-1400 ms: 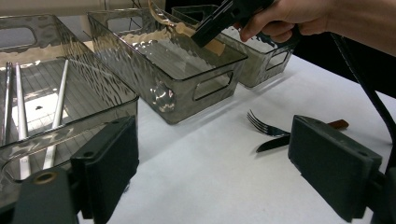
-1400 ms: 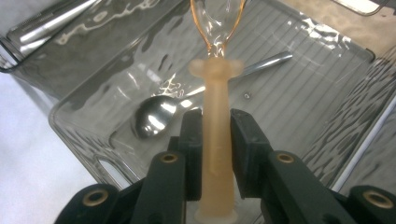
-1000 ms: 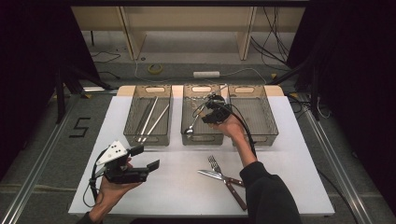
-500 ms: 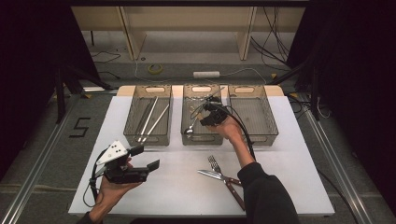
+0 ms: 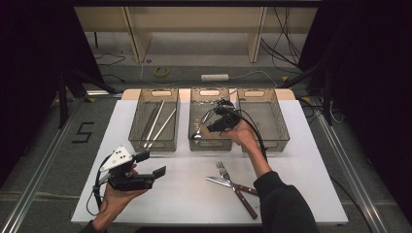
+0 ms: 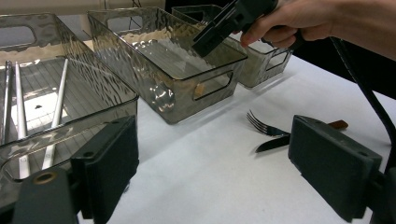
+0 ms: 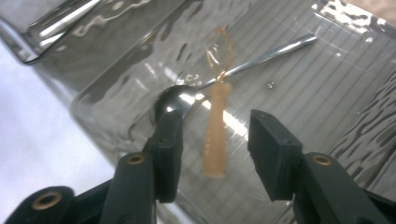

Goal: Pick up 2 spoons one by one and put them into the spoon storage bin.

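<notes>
My right gripper (image 5: 213,128) hangs over the middle clear bin (image 5: 210,144), pointing down into it. Its jaws have just been opening and now stand apart (image 7: 215,149). Below the gap, a pale orange spoon (image 7: 215,135) lies in the bin, and neither pad touches it. A metal spoon (image 7: 177,100) rests across it, with its bowl by the left jaw. My left gripper (image 5: 151,164) is held above the table's front left, open and empty (image 6: 212,158).
The left bin (image 5: 158,143) holds metal chopsticks (image 6: 56,112). The right bin (image 5: 265,116) has a bare floor. A fork (image 5: 223,171) and a brown-handled knife (image 5: 233,187) lie crossed on the white table, in front of the bins.
The right gripper has edged slightly left and nearer over the middle bin. The left hand and gripper have stayed where they were.
</notes>
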`<state>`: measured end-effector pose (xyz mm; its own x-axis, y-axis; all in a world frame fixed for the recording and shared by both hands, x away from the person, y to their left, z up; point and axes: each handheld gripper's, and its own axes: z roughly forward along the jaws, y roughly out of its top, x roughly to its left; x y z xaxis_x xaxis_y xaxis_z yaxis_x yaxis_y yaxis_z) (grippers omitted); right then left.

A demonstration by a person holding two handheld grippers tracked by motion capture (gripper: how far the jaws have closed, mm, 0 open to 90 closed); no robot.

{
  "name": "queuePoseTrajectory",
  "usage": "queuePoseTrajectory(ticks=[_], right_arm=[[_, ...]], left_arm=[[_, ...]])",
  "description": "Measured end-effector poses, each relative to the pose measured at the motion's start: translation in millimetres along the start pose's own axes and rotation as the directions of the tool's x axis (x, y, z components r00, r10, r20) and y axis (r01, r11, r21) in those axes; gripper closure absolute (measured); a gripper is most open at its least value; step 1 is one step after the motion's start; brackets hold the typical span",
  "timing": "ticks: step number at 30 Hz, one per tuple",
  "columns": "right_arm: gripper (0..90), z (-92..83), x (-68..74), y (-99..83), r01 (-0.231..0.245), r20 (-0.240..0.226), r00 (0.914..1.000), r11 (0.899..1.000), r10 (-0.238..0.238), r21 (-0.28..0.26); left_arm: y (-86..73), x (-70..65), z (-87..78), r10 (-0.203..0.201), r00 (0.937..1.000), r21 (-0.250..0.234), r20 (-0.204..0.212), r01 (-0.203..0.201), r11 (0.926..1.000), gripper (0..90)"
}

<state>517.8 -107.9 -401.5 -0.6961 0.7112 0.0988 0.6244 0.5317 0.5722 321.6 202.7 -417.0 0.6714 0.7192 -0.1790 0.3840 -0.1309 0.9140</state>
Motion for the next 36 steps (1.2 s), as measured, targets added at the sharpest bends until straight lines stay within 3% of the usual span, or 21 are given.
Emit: queuePoseTrajectory(ticks=[10, 20, 25, 36], right_arm=[[44.9, -27.3, 6.1, -13.0, 0.062, -0.040, 0.9972, 0.998, -0.063, -0.028], [39.0, -52.3, 23.2, -31.2, 0.126, -0.058, 0.9903, 0.992, -0.127, -0.019], [37.4, -59.0, 32.1, -48.4, 0.140, -0.091, 0.9858, 0.990, -0.141, -0.016], [36.9, -67.2, 43.4, -94.0, 0.193, -0.098, 0.9772, 0.980, -0.188, 0.047]], left_arm=[[0.0, 0.0, 0.4, -0.003, 1.0000, -0.001, -0.002, 0.003, 1.0000, 15.6], [-0.1, 0.1, 0.7, -0.009, 1.0000, -0.004, -0.002, 0.009, 1.0000, 15.6], [0.1, 0.2, 0.8, -0.010, 0.9999, -0.004, -0.003, 0.010, 0.9999, 15.6], [0.0, 0.4, 1.0, -0.011, 0.9999, -0.004, -0.003, 0.011, 0.9999, 15.6]])
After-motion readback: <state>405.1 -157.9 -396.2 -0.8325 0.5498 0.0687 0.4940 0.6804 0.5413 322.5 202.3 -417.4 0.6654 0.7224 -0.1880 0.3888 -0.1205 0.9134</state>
